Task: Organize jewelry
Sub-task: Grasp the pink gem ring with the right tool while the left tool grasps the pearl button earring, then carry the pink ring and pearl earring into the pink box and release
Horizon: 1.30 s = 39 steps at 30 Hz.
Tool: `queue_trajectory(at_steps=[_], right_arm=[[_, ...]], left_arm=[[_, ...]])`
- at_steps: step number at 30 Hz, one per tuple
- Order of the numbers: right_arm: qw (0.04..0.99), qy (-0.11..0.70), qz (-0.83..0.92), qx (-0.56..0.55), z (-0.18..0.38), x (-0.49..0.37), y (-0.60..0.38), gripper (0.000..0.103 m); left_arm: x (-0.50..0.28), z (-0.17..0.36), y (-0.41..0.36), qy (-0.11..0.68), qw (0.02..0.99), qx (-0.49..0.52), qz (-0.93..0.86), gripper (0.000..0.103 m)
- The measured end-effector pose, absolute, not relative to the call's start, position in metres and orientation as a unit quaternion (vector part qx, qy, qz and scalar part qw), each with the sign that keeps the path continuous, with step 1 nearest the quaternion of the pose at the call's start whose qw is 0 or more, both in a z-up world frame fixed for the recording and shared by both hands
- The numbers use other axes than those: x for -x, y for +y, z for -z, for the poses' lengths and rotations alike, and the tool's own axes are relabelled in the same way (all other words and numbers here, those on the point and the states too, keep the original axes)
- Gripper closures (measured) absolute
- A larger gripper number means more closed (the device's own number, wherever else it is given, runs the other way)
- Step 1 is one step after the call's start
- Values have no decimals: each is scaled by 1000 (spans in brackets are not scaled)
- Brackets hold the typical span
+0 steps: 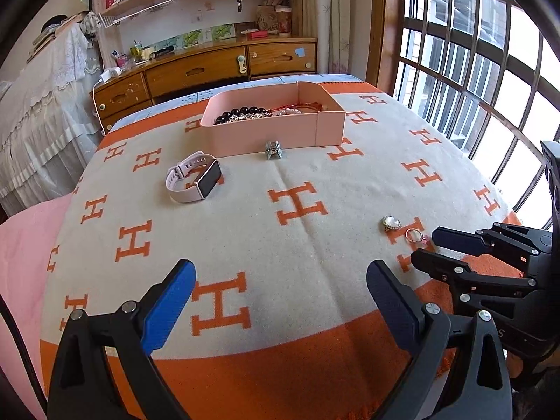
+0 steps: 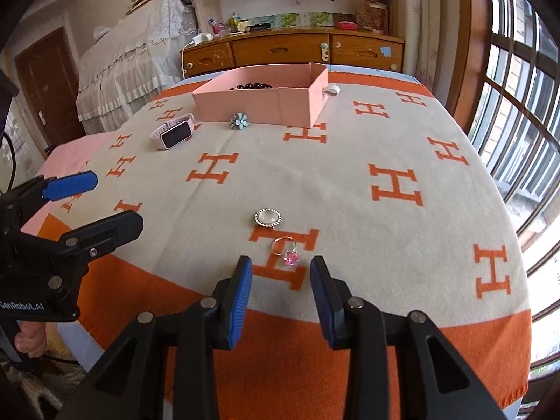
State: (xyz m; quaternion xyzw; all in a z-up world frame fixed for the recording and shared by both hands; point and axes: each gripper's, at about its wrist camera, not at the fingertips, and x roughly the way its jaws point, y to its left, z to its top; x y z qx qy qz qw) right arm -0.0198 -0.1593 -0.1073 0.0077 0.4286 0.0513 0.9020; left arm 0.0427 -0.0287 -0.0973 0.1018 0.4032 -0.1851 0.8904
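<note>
A thin ring with a pink stone (image 2: 285, 250) lies on the orange-and-cream blanket (image 2: 350, 182). It sits just ahead of my right gripper (image 2: 281, 269), which is open with nothing between its pads. Beside the ring is a round pearly brooch (image 2: 267, 217). Farther back stands a pink box (image 2: 259, 101) holding dark beads and bracelets. A blue flower clip (image 2: 239, 120) lies at the box's front wall, and a pink smartwatch (image 2: 172, 134) lies to its left. My left gripper (image 1: 280, 280) hovers wide open over bare blanket. The ring (image 1: 414, 235) lies at the tips of the right gripper (image 1: 425, 246).
The blanket covers a bed, with pink bedding (image 1: 21, 245) at its left edge. A wooden desk with drawers (image 1: 210, 70) stands behind it. A barred window (image 1: 472, 87) runs along the right. A lace-covered piece of furniture (image 1: 45, 105) stands at the left.
</note>
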Motion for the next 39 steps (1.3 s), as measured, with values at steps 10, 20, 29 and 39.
queue_trajectory(at_steps=[10,20,29,39], right_arm=[[904,411,-99,62,108,15,-159,93],[907,405,-42,-107,108,8,-226,93],[896,392,-42,-204,114,10,-256,93],[895,388,-53,-213,114,14,-257,93]], left_arm=[[-51,99,-48,411,878,-107,223,6],[-71,119,-89,457,845,-90,262,7],[-72,131,-128,465,840,-117,255,48],[-73,129,-136,462,842,-126,247,86]])
